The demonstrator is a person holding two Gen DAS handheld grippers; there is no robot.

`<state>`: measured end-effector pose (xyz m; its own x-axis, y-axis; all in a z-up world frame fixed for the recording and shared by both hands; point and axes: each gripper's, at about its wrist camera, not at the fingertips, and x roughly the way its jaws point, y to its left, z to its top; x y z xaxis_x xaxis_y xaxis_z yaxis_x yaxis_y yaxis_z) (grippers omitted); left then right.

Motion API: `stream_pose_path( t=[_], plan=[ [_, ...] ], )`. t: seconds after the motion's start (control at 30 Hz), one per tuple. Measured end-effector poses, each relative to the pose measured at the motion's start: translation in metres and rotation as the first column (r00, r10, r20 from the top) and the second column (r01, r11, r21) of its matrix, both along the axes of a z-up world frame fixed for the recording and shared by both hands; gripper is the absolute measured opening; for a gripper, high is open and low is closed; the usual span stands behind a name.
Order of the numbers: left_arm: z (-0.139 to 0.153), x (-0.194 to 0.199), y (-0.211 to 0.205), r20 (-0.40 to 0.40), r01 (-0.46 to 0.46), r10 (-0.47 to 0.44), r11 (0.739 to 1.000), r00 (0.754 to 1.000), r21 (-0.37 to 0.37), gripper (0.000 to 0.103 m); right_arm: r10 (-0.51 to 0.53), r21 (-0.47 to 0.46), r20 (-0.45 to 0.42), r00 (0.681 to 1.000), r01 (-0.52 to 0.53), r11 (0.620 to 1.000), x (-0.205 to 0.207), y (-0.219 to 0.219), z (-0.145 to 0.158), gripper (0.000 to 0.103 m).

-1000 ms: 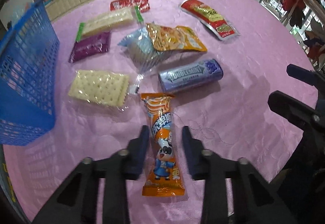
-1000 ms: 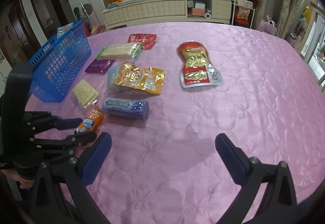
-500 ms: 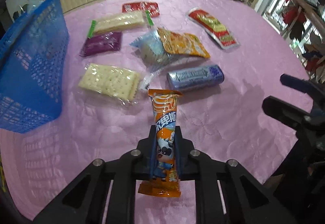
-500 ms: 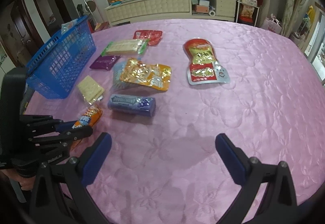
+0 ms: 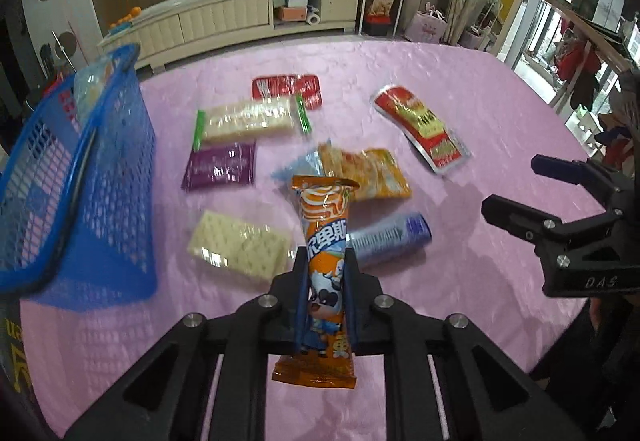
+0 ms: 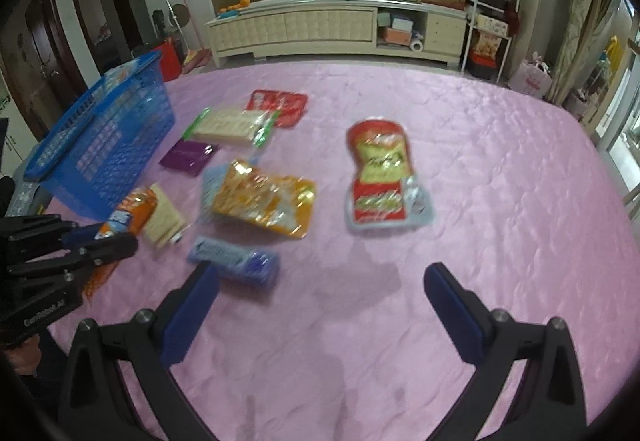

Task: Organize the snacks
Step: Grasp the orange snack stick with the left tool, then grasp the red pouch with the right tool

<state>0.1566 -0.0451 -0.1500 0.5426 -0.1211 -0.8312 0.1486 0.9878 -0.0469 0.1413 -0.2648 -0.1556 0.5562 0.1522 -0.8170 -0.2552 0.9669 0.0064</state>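
My left gripper (image 5: 323,281) is clamped on the orange snack bar (image 5: 326,245); both pads press its wrapper at about mid-length, its top end stands up beyond the fingertips and its lower end hangs below them. In the right wrist view the same bar (image 6: 128,215) sits in the left gripper (image 6: 98,239) clear of the pink tablecloth (image 6: 500,181), near the front corner of the blue basket (image 6: 112,145). My right gripper (image 6: 320,281) stands wide apart with nothing between its blue pads (image 6: 452,305), hovering over bare cloth; from the left wrist it appears at the right edge (image 5: 516,193), also spread. The basket (image 5: 80,193) stands at the table's left side with a clear bag showing over its rim. Remaining on the cloth: a square cracker pack (image 5: 240,245) just beside the basket, a purple-blue gum tube (image 5: 390,237) near it, a gold-orange pouch (image 5: 364,173) lying over a pale blue packet (image 5: 298,167), a purple sachet (image 5: 220,167), a long cracker pack with green ends (image 5: 250,119), a flat red packet (image 5: 286,89) touching its far side, and a red pouch (image 5: 420,123) lying apart to the right. Both views are motion-blurred, so print on the packs is not legible beyond the bar's cartoon figure.
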Motion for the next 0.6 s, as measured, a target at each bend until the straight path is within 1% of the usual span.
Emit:
stream_pose_path(
  t=[0.2, 0.27, 0.43, 0.6],
  plan=[
    [0.001, 0.032, -0.008, 0.014, 0.003, -0.003, 1.000, 1.000, 0.006, 0.014, -0.011, -0.053, 0.002, 1.000, 0.011, 0.999, 0.038, -0.009, -0.003, 0.103],
    [-0.001, 0.045, -0.011, 0.013, 0.003, -0.003, 1.000, 1.000, 0.005, 0.014, -0.009, -0.060, -0.008, 1.000, 0.009, 0.998, 0.052, -0.012, -0.007, 0.103],
    [-0.008, 0.076, -0.014, 0.000, -0.004, 0.004, 1.000, 1.000, -0.009, 0.014, -0.019, -0.040, -0.047, 0.999, 0.017, 0.999, 0.082, -0.014, -0.022, 0.103],
    [-0.017, 0.096, -0.016, -0.010, -0.008, 0.008, 1.000, 1.000, -0.010, 0.014, -0.014, -0.086, -0.055, 0.998, 0.010, 0.996, 0.109, -0.008, -0.040, 0.103]
  ],
)
